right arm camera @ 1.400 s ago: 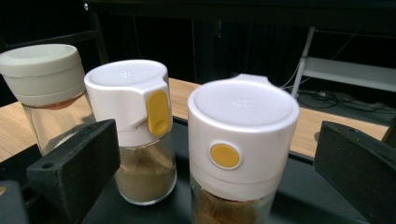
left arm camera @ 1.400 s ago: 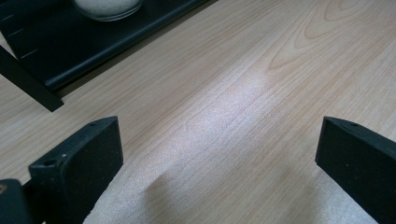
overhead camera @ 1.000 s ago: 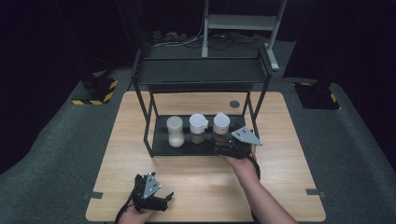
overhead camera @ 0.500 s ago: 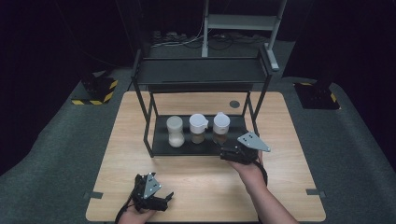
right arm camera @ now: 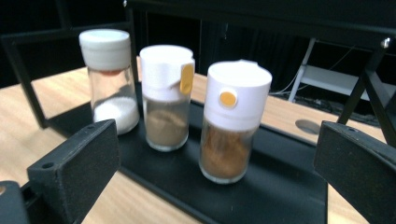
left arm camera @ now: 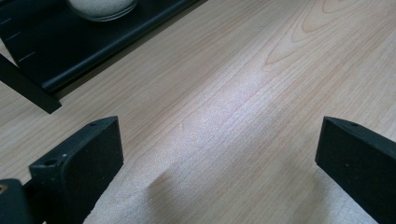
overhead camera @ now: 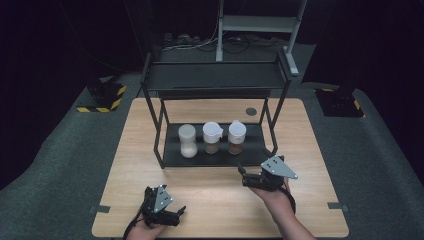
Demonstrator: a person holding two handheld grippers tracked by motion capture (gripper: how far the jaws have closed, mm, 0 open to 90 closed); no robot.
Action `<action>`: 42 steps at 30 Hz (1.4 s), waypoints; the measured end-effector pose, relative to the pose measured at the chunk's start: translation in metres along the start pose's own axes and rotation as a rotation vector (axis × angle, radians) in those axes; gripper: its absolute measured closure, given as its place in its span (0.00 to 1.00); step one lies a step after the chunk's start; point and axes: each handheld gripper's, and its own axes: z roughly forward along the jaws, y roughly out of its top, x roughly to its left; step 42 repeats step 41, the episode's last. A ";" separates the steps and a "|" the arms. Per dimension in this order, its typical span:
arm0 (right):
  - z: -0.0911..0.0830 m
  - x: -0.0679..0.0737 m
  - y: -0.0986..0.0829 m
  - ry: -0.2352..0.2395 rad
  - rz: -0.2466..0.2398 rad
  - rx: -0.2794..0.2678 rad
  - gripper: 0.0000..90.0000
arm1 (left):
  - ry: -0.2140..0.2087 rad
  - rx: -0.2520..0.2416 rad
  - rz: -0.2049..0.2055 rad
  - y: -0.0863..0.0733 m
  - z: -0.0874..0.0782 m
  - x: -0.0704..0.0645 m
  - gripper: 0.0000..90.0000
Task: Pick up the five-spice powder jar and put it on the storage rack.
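Three glass shakers with white caps stand in a row on the black lower shelf (overhead camera: 250,152) of a rack: a salt shaker (overhead camera: 187,140) (right arm camera: 109,79) on the left, a tan spice jar (overhead camera: 212,137) (right arm camera: 166,95) in the middle, a brown spice jar (overhead camera: 236,136) (right arm camera: 231,119) on the right. My right gripper (overhead camera: 243,176) (right arm camera: 217,186) is open, held just in front of the shelf and facing the jars. My left gripper (overhead camera: 179,212) (left arm camera: 219,172) is open over bare wood near the table's front edge, with nothing between its jaws.
The black rack (overhead camera: 215,75) has an upper shelf on thin legs (overhead camera: 159,132). The wooden table (overhead camera: 310,145) has a round grommet hole (overhead camera: 251,111) behind the rack. Dark carpet (overhead camera: 60,150) surrounds the table.
My right gripper has drawn back from the shelf toward the table's front, away from the brown spice jar. The left gripper has stayed in place.
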 end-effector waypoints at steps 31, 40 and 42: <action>-0.042 -0.005 -0.083 -0.054 -0.099 0.190 0.00 | 0.002 0.008 0.012 0.000 0.001 -0.001 0.01; -0.046 -0.006 -0.085 -0.068 -0.143 0.214 0.00 | 0.002 0.012 0.015 0.001 0.001 -0.001 0.01; -0.046 -0.006 -0.085 -0.068 -0.143 0.214 0.00 | 0.002 0.012 0.015 0.001 0.001 -0.001 0.01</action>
